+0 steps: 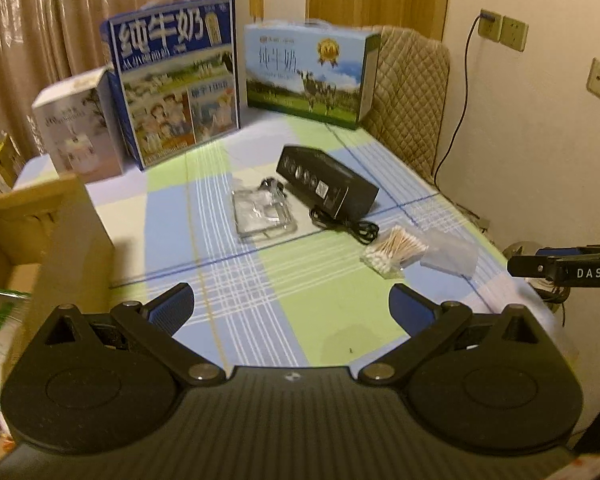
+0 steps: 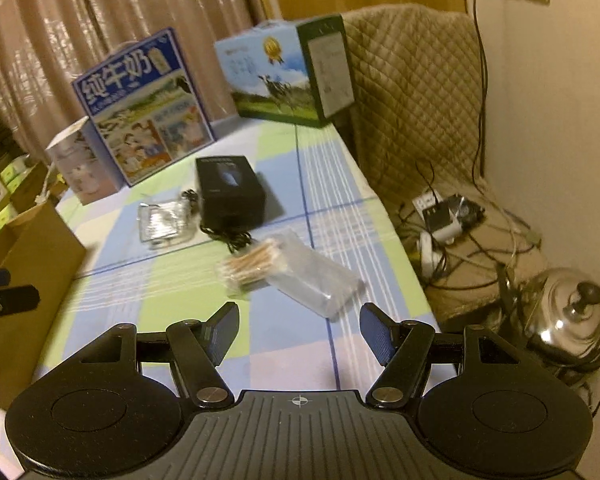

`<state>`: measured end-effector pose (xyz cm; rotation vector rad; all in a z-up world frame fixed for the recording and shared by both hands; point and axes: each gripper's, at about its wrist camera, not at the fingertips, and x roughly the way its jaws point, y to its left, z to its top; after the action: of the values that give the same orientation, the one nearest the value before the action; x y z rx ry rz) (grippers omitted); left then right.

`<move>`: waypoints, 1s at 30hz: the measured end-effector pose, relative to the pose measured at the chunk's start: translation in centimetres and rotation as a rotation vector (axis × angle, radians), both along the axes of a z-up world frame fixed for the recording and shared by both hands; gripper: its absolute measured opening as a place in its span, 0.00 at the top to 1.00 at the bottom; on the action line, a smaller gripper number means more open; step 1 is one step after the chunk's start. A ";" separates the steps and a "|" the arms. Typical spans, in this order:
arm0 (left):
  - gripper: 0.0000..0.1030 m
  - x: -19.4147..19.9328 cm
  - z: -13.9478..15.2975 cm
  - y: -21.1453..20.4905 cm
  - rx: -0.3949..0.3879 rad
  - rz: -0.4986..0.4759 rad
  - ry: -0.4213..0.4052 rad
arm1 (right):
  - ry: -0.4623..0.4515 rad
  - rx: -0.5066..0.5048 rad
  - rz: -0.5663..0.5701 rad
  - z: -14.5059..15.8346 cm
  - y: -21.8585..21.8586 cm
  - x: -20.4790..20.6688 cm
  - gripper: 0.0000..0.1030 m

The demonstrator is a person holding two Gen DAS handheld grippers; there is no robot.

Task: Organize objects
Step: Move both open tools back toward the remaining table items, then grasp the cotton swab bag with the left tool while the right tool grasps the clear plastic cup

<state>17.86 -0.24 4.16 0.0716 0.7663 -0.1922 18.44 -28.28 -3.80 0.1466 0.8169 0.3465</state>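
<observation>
The cotton swabs (image 2: 252,266) spill from their clear bag (image 2: 320,280) on the near right of the checked table (image 2: 140,300), just ahead of the right gripper (image 2: 298,334), which is wide apart and empty, seemingly lined up to take them. The left gripper (image 1: 290,308) hangs equally spread, holding nothing, beside the cardboard box (image 1: 32,232), likely the destination. Farther off lie a black box (image 2: 230,190) and cable (image 2: 230,238)

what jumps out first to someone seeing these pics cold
Two big blue milk cartons, a tall one and a wider one, stand at the far edge of the blue-and-green checked tablecloth. Mid-table lie a black rectangular box with a black cord beside it, and nearer, a clear bag of wooden cotton swabs. Both grippers, left and right, hover open and empty.
</observation>
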 end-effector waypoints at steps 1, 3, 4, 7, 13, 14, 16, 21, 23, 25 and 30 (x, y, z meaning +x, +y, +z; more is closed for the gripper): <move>0.01 0.4 -0.5 -0.1 0.001 0.003 0.006 | 0.005 0.004 -0.003 -0.4 0.1 0.4 0.38; 0.01 1.2 -1.6 -0.3 0.001 0.009 0.017 | 0.012 0.014 -0.008 -1.2 0.3 1.3 0.38; 0.01 1.7 -2.2 -0.3 0.000 0.011 0.021 | 0.014 0.019 -0.012 -1.5 0.4 1.8 0.38; 0.01 2.9 -3.6 -0.5 -0.001 0.014 0.027 | 0.018 0.004 -0.003 -2.4 1.0 3.3 0.38; 0.01 4.9 -6.2 -0.5 -0.014 0.015 0.033 | -0.056 -0.181 0.137 -3.3 2.9 5.4 0.38; 0.01 5.2 -6.7 -0.4 -0.020 0.011 0.036 | -0.069 -0.216 0.170 -3.5 3.2 5.7 0.38; 0.01 5.7 -7.4 -0.5 -0.030 -0.001 0.039 | -0.083 -0.248 0.232 -4.2 3.7 6.2 0.38; 0.01 6.6 -8.7 -0.6 -0.046 -0.036 0.057 | -0.103 -0.323 0.354 -6.2 5.2 7.4 0.38; 0.01 6.9 -9.0 -0.5 -0.050 -0.046 0.059 | -0.112 -0.389 0.387 -7.2 5.9 7.8 0.38; 0.01 7.0 -9.1 -0.5 -0.054 -0.051 0.063 | -0.092 -0.401 0.392 -7.8 5.9 8.5 0.38; 0.01 7.3 -9.2 -0.4 -0.073 -0.052 0.069 | -0.054 -0.360 0.385 -8.1 5.1 8.9 0.44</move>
<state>25.15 -0.64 -5.08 0.0159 0.8258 -0.2724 27.39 -23.20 -11.89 -0.3594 0.8399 0.5550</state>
